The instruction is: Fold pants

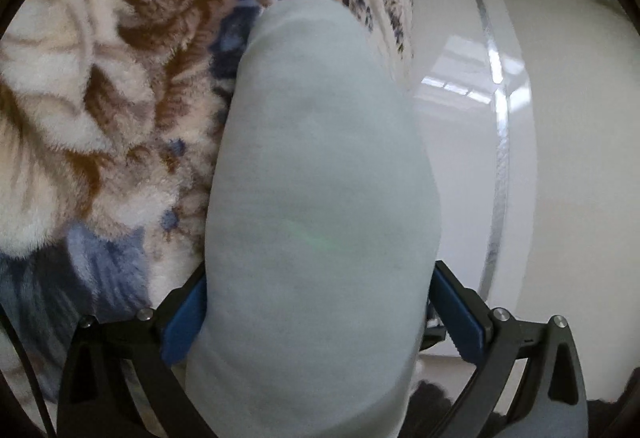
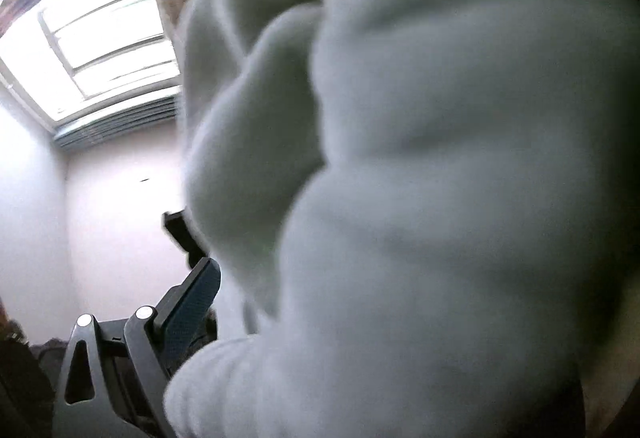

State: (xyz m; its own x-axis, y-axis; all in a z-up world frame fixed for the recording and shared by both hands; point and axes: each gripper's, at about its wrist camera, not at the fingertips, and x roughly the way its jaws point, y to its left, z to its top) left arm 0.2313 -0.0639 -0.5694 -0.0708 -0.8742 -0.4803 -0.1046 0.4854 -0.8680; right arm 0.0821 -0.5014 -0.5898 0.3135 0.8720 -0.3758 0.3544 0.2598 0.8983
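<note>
Left wrist: pants (image 1: 320, 178) fill left claw (image 1: 320, 310).

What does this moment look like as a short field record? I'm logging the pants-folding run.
garment: pale blue pants, bunched and lifted
left gripper: fabric fills the gap between its blue pads, which press its sides
right gripper: one blue pad visible; pants cover the rest, grip cannot be judged
surface: floral blanket to the left of the pants
background: white cabinet in the left view, window in the right view
</note>
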